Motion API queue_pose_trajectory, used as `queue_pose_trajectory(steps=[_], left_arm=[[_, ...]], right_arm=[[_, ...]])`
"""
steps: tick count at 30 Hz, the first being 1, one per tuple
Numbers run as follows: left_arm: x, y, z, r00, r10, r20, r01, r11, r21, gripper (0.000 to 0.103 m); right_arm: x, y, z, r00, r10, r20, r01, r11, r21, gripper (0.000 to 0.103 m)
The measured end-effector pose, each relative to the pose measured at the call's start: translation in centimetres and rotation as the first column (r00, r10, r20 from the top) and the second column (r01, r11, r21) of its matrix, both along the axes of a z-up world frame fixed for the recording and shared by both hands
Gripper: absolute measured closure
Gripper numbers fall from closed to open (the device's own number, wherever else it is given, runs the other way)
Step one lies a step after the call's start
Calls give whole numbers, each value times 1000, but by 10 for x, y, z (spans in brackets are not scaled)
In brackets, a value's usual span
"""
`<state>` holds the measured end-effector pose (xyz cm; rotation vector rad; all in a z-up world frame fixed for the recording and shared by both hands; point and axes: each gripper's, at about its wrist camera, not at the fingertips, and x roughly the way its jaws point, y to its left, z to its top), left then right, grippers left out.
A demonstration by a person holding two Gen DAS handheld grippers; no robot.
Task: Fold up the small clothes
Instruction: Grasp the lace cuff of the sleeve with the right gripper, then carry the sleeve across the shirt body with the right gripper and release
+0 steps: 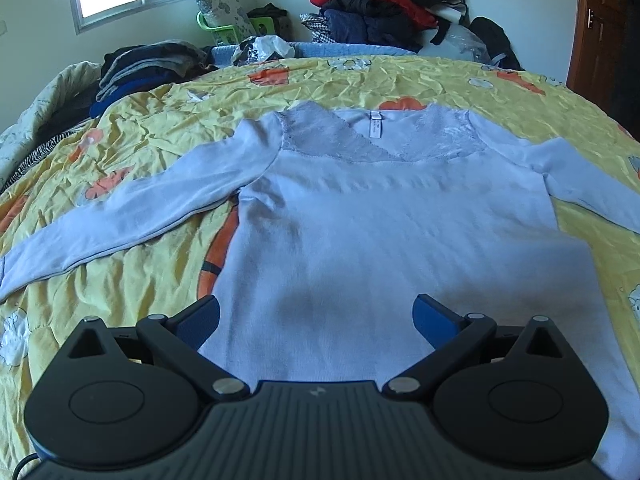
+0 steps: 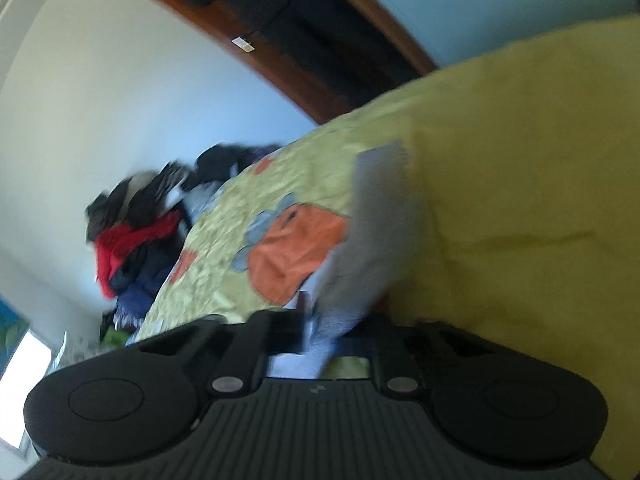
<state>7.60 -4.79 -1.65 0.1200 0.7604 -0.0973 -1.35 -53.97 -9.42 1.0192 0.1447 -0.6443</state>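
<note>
- Pale blue long-sleeved top with lace yoke (image 1: 384, 216) lies flat, sleeves spread, on the yellow quilt with orange flower print (image 1: 132, 136).
- Small white neck label (image 1: 375, 125) is sewn inside the collar; its writing is too small to read.
- Left gripper (image 1: 316, 316) hovers over the hem, jaws wide apart.
- Right gripper (image 2: 320, 332) is clamped on pale blue cloth, picture blurred.
</note>
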Motion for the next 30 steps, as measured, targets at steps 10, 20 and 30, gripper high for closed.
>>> queue_pose_trajectory(steps=[10,20,30], left_arm=[[9,23,1,998,55,18,-55,998,6,0],[15,53,-2,992,125,-2,-124,992,5,0],[19,92,-6,983,185,-15,-186,983,-8,0]], right_arm=[[39,41,31,981,172,88,-166,984,-71,92],[142,129,57,857,512,59,-505,858,-95,92],[194,218,73,756,654,31,-649,755,-98,92]])
